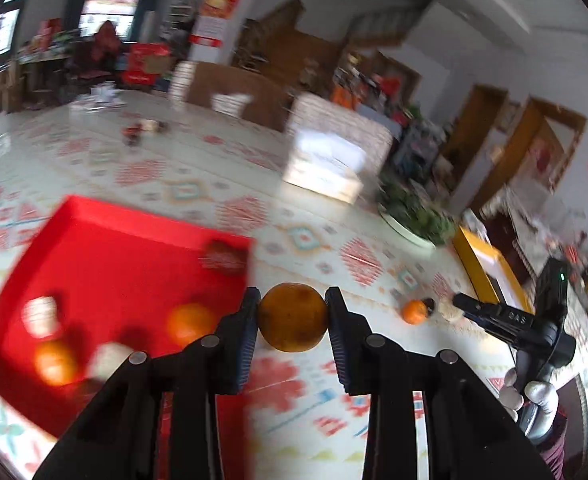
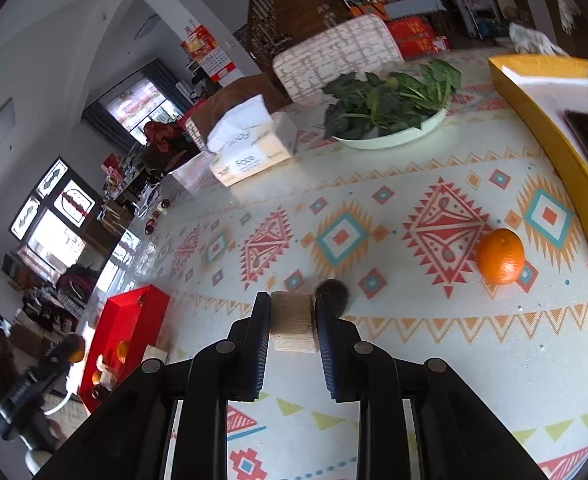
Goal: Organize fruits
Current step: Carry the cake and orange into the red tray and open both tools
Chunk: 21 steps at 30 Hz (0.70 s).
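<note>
The left claw [image 1: 292, 316] is clenched on a brownish orange fruit [image 1: 292, 317], held above the patterned tabletop [image 1: 301, 208] just beside the red tray [image 1: 94, 248]. The right claw [image 2: 292, 322] grips a pale tan block [image 2: 292, 323]. Judging by this, the work is partly done: the tray already holds several blurred fruits, at least two orange ones [image 1: 190, 323]. Farther off, one orange [image 2: 500, 256] and a small dark fruit [image 2: 335, 289] still lie loose on the tabletop.

"Face" printed on tissue box [image 2: 254, 160] side; wall calendar print too small to read.
</note>
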Each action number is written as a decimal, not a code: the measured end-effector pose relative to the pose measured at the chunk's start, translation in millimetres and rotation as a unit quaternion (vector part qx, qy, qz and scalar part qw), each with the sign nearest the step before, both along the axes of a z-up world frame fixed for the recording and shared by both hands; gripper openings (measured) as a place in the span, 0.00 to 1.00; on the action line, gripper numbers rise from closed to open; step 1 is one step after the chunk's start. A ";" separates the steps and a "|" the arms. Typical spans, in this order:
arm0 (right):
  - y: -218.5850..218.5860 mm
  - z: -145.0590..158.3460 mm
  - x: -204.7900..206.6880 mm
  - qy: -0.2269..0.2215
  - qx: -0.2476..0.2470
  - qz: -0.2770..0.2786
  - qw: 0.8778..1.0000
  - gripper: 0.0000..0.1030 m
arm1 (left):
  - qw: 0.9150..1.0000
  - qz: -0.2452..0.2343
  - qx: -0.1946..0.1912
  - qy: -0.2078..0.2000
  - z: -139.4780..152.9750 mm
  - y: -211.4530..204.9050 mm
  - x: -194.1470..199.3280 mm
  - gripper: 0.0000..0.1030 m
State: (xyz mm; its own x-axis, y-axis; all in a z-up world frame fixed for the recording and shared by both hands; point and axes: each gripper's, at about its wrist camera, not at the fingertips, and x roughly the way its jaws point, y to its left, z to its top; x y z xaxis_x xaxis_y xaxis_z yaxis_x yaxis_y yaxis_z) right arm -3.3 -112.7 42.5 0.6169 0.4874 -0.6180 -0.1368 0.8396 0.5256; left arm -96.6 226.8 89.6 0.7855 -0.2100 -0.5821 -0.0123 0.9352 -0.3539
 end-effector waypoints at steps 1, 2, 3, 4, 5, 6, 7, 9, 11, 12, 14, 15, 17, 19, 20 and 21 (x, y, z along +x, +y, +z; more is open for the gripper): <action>4.9 2.1 -2.0 -0.003 -0.004 0.002 1.000 0.25 | 1.000 0.012 -0.002 0.000 -0.1 11.7 -6.7 0.31; 10.4 4.4 -4.2 -0.006 -0.009 0.006 1.000 0.25 | 1.000 0.025 -0.001 0.002 -1.5 24.5 -12.3 0.31; 17.2 6.9 -7.7 -0.008 -0.010 0.011 1.000 0.25 | 0.999 0.042 0.002 0.005 -3.7 39.5 -18.6 0.31; 24.9 8.6 -12.9 -0.009 -0.004 0.020 1.000 0.25 | 0.999 0.052 0.005 0.007 -5.3 48.3 -22.0 0.31; 32.8 10.1 -16.9 -0.008 0.002 0.029 1.000 0.25 | 0.998 0.063 0.006 0.008 -7.6 58.1 -24.9 0.31; 42.9 11.9 -21.0 -0.007 0.005 0.040 0.999 0.25 | 0.997 0.075 0.005 0.010 -10.2 68.6 -28.0 0.31; 56.5 14.4 -25.0 -0.006 0.006 0.053 0.999 0.25 | 0.996 0.086 0.001 0.012 -13.2 78.1 -30.6 0.31; 77.3 18.6 -30.7 -0.007 0.007 0.075 0.997 0.25 | 0.995 0.101 -0.012 0.018 -20.6 95.5 -34.2 0.31; 103.0 23.3 -35.2 -0.007 0.007 0.101 0.995 0.25 | 0.994 0.106 -0.019 0.023 -28.3 104.4 -36.2 0.32; 116.3 25.1 -37.2 -0.007 0.006 0.113 0.993 0.25 | 0.994 0.108 -0.020 0.025 -31.2 106.1 -35.7 0.32; 142.9 27.9 -41.4 -0.007 0.005 0.138 0.990 0.25 | 0.993 0.114 -0.020 0.031 -37.5 111.9 -35.4 0.32; 158.7 28.8 -43.6 -0.006 0.005 0.154 0.988 0.25 | 0.993 0.115 -0.021 0.035 -40.4 114.7 -34.4 0.32; 181.5 27.9 -47.9 -0.006 0.001 0.172 0.985 0.25 | 0.992 0.114 -0.021 0.040 -45.0 120.2 -30.6 0.32; 205.6 26.7 -50.0 -0.002 -0.001 0.194 0.981 0.25 | 0.992 0.116 -0.015 0.042 -47.3 125.4 -26.5 0.32; 215.6 26.2 -50.9 -0.001 -0.004 0.202 0.979 0.25 | 0.992 0.116 -0.013 0.044 -47.9 127.3 -23.6 0.32; 228.7 24.7 -50.7 0.001 -0.008 0.212 0.977 0.25 | 0.992 0.115 -0.012 0.046 -48.8 129.1 -20.1 0.32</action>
